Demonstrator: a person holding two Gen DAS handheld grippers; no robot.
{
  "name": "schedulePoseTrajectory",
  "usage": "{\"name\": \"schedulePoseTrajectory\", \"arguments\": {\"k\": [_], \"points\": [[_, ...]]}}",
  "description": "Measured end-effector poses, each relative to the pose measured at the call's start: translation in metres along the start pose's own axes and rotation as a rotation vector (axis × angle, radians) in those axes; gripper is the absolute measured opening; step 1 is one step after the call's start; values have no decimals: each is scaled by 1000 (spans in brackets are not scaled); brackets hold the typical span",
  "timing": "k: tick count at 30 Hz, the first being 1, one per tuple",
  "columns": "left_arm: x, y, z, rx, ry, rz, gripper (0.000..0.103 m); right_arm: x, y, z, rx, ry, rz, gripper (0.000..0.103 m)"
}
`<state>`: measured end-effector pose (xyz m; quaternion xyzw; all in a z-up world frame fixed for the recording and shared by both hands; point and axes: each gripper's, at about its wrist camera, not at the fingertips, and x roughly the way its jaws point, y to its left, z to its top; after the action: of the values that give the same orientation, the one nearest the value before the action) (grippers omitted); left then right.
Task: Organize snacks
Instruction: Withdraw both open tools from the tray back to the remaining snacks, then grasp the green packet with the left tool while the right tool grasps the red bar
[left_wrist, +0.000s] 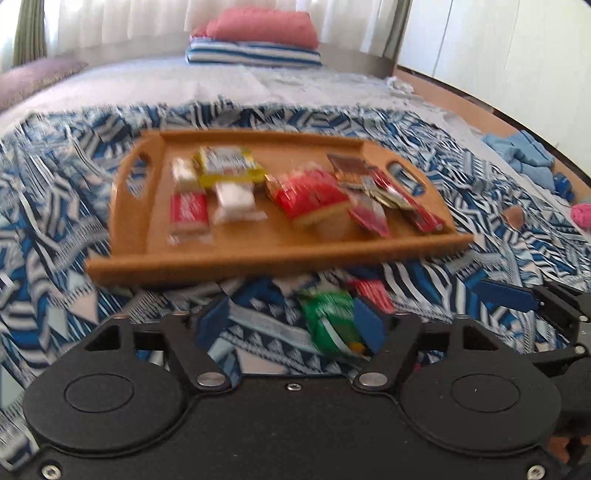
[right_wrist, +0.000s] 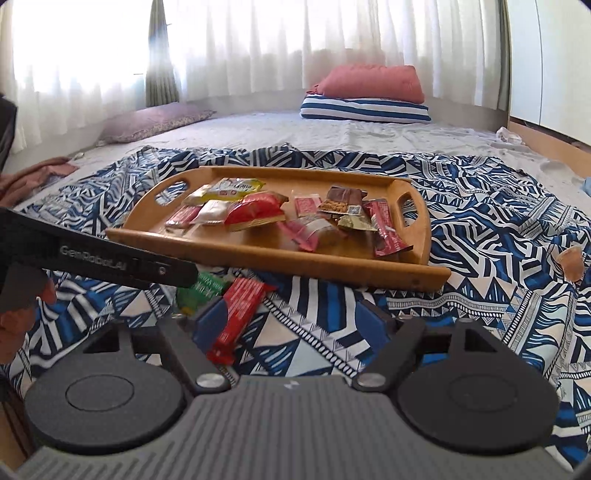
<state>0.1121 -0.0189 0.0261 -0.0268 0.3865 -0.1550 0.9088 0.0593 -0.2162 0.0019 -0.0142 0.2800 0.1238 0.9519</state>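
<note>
A wooden tray holding several wrapped snacks sits on a blue-and-white patterned cloth on the bed. In front of its near rim lie a green packet and a red packet. My left gripper is open. The green packet lies between its fingers, close against the right one. My right gripper is open too, with the red packet on the cloth just inside its left finger. The left gripper's black body crosses the left of the right wrist view.
Red and striped pillows are stacked at the bed's far end, and a purple pillow lies to their left. A hand shows at the left edge. Blue cloths lie on the wooden floor to the right of the bed.
</note>
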Motion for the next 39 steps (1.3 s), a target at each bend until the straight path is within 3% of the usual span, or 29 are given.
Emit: {"name": "schedulePoseTrajectory", "arguments": {"k": [4,6,8,14,24,33,36,39], "points": [[6,-6,-5,-7,25,-22,46,-1,9,-7,-22,6,5,86],[10,-9,-6,-14,36,-34,44,0,13,-10,-23,13,9,86],[15,-11,-6,-28,49,-53,32,2,16,-12,-13,17,17,86],[15,-13,-6,-43,31,-48,27,8,24,-13,-7,19,23,86],[-4,9,-3,-61,-14,17,25,18,32,-9,10,21,25,86],[-5,20,-10,-54,-12,39,24,28,29,-2,76,40,-1,69],[-5,15,-12,-33,-32,73,26,32,28,0,90,42,-11,62],[-5,9,-15,1,-56,112,40,34,30,0,95,41,-16,58]]}}
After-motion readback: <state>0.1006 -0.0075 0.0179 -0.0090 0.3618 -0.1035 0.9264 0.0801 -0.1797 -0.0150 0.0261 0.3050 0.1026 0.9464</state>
